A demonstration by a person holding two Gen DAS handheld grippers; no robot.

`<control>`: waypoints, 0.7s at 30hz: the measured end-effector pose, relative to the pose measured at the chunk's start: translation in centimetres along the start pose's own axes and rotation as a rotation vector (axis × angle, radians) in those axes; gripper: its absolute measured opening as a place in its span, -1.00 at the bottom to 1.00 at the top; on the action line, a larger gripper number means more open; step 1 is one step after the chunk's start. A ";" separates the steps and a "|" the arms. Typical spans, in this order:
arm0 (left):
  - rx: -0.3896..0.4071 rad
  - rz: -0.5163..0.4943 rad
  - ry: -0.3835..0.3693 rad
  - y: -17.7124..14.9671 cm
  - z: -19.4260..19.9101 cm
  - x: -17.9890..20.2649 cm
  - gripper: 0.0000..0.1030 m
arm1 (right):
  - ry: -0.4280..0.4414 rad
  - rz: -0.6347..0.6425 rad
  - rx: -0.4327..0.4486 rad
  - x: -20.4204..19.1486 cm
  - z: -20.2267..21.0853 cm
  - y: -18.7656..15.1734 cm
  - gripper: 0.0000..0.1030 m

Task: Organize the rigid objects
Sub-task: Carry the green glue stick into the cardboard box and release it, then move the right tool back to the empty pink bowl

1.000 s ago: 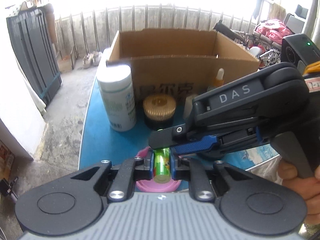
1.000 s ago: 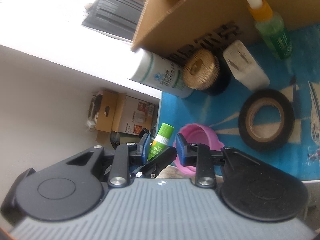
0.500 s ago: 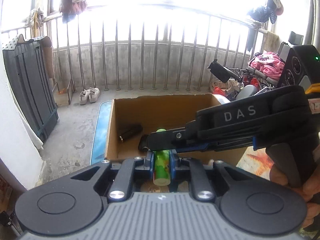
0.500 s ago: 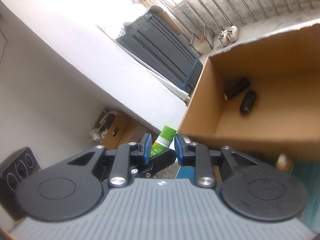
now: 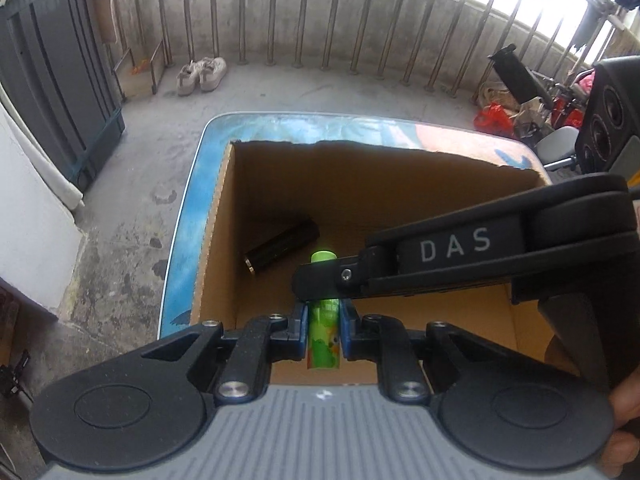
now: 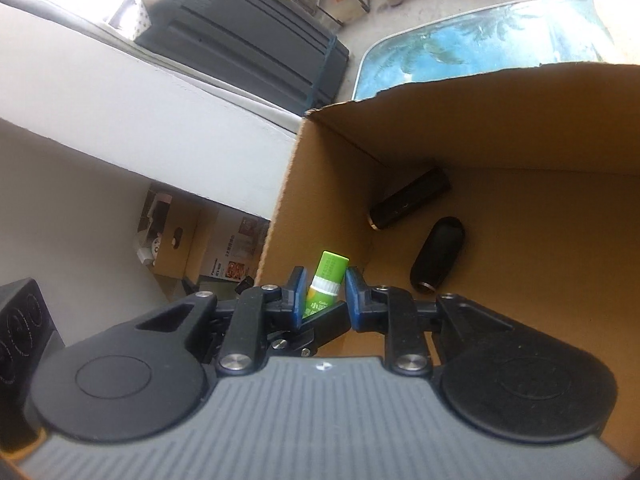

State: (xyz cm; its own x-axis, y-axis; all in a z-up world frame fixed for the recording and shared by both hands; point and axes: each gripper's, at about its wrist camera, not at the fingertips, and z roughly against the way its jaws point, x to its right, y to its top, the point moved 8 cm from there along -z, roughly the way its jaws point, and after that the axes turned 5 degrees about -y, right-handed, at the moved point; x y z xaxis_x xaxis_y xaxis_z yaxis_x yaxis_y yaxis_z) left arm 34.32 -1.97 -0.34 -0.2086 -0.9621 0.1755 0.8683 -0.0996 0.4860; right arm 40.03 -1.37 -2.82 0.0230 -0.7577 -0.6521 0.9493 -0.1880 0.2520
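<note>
A green glue stick [image 5: 323, 344] is pinched by its body in my shut left gripper [image 5: 324, 312], above the open cardboard box [image 5: 360, 184]. My right gripper [image 5: 316, 288] reaches in from the right, one black finger lying across the stick. In the right wrist view the stick's capped end [image 6: 330, 272] stands between the right gripper's [image 6: 325, 296] blue pads. These jaws are closing, and a thin gap still shows on the left side. A left finger [image 6: 324, 320] shows below it. On the box floor [image 6: 520, 240] lie a black tube [image 6: 410, 198] and a black capsule-shaped case [image 6: 438, 254].
The box stands on a blue patterned table [image 5: 188, 248] that ends just left of it. Beyond are a concrete floor, a pair of shoes [image 5: 202, 74], a railing, a dark grey cabinet [image 5: 52, 80] and a speaker [image 5: 608, 120]. A hand [image 5: 624, 412] grips the right handle.
Both grippers have carried the glue stick up from the table's front, over the box's near wall, and now look down into the box. The right jaws have narrowed around the cap.
</note>
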 end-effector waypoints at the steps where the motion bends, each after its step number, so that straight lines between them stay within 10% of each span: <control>1: -0.015 0.011 0.010 0.2 -0.6 -0.4 -0.69 | -0.003 -0.007 -0.015 0.3 -0.9 0.2 -0.65; 11: -0.055 0.009 0.066 0.1 -2.1 -0.6 -0.41 | -0.012 -0.012 -0.059 1.8 -4.8 1.5 -0.62; 21: 0.094 -0.054 0.017 -0.3 3.9 1.1 -0.09 | 0.047 0.051 0.099 -1.5 3.7 -0.3 -0.59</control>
State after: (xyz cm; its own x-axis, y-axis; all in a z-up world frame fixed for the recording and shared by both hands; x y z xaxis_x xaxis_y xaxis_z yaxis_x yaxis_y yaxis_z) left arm 32.06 -2.04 3.04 -0.2458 -0.9601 0.1332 0.8099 -0.1279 0.5725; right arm 38.54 -2.53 0.72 0.0878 -0.7380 -0.6691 0.9108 -0.2125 0.3539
